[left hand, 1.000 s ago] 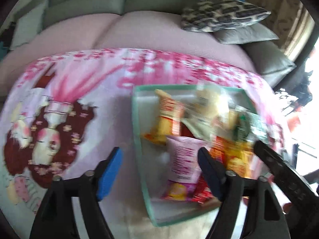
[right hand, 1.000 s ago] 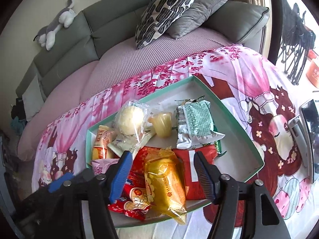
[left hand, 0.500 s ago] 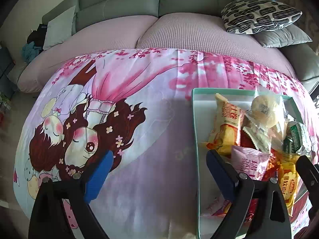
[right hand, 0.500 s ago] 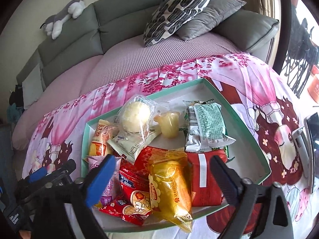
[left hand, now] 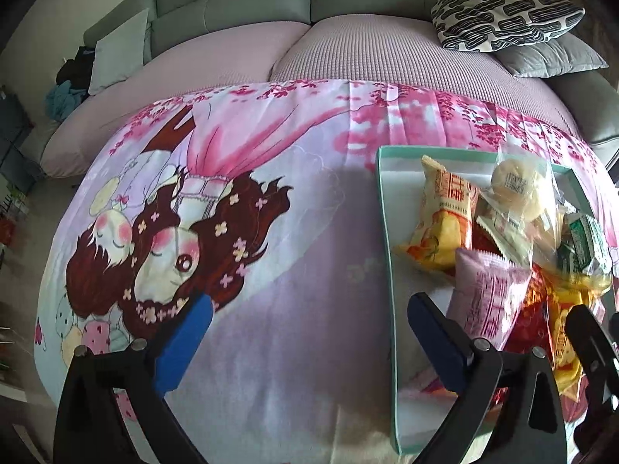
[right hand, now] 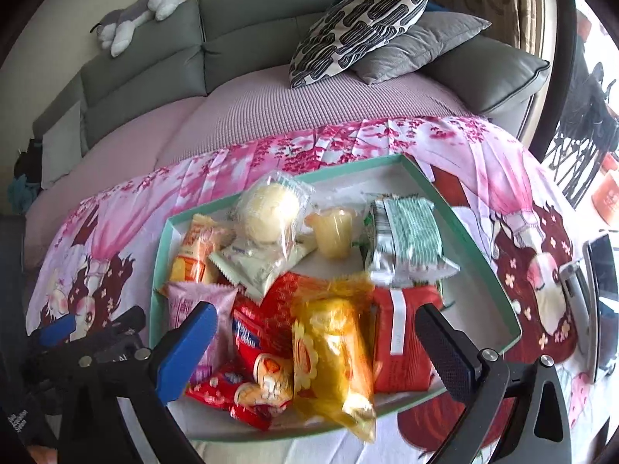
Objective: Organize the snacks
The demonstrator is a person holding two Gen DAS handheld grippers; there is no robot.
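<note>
Both jaws wide apart: left gripper [left hand: 305,332] over cloth [left hand: 290,270], right gripper [right hand: 315,342] above yellow packet [right hand: 332,352] in tray [right hand: 479,247].

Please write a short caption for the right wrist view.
Open right gripper above a tray of snacks.

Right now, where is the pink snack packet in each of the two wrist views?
Left wrist: the pink snack packet lies lower right, inside the green-rimmed tray, just beyond the left gripper's right finger.
Right wrist: the same packet lies lower left, at the tray's left side, behind the right gripper's blue finger.
Shared landmark: the black-and-white patterned cushion on the sofa.
</note>
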